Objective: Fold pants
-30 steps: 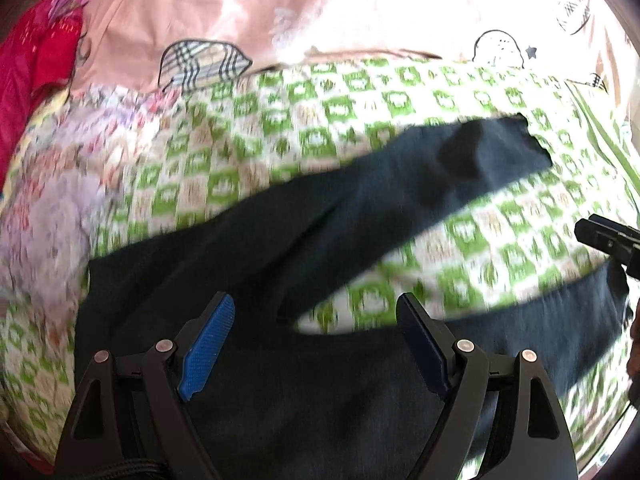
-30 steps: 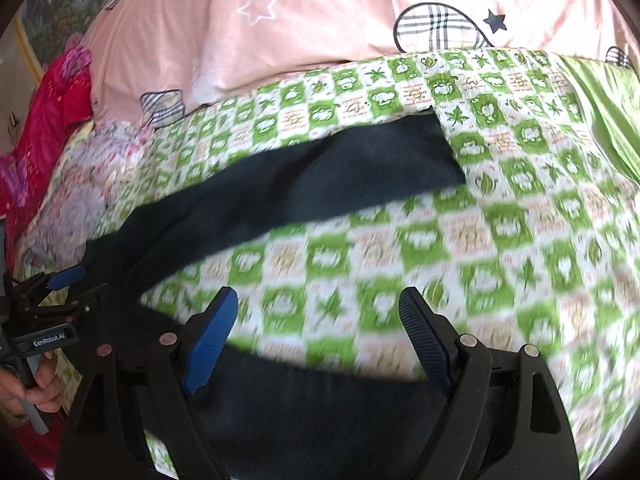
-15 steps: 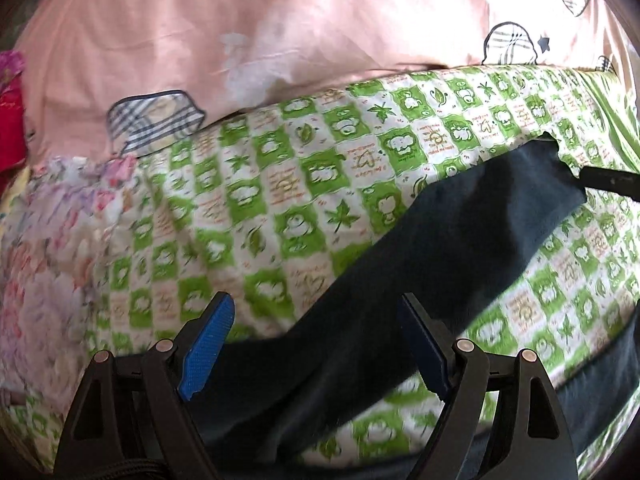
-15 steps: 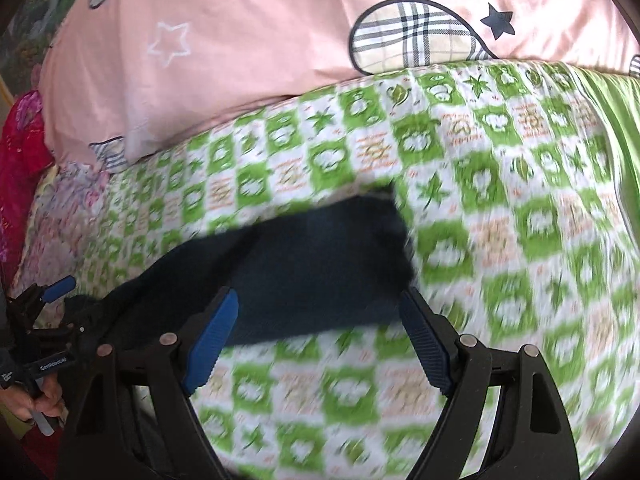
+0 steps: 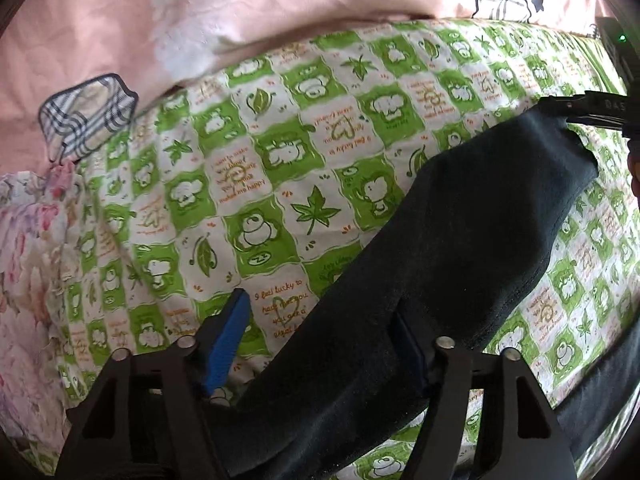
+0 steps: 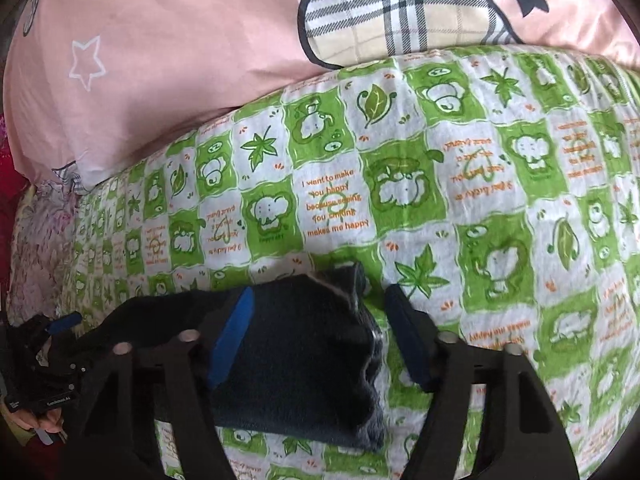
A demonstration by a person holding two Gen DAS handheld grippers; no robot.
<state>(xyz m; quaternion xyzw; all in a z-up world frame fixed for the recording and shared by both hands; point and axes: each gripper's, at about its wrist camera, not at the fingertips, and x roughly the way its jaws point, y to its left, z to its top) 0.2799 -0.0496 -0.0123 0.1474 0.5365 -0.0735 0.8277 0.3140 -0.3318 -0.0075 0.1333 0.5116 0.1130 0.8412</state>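
Dark navy pants (image 5: 460, 248) lie on a green-and-white checked bed sheet (image 5: 280, 160). In the left wrist view one leg runs from between my left gripper's (image 5: 324, 340) open jaws up to the right, where the right gripper (image 5: 592, 114) reaches its hem. The other leg (image 5: 600, 384) shows at the lower right. In the right wrist view the leg's hem end (image 6: 304, 344) lies between the open jaws of my right gripper (image 6: 320, 336); the cloth passes over the left blue pad (image 6: 232, 336). The left gripper (image 6: 48, 364) shows at the far left.
A pink pillow (image 6: 200, 40) with plaid and star prints lies along the far side of the bed. A floral pink cloth (image 5: 28, 280) lies at the left. A red cloth (image 6: 8, 160) sits at the left edge.
Both grippers have moved forward and lower over the far pant leg. The right gripper has come onto the hem end; the left now straddles the leg farther up.
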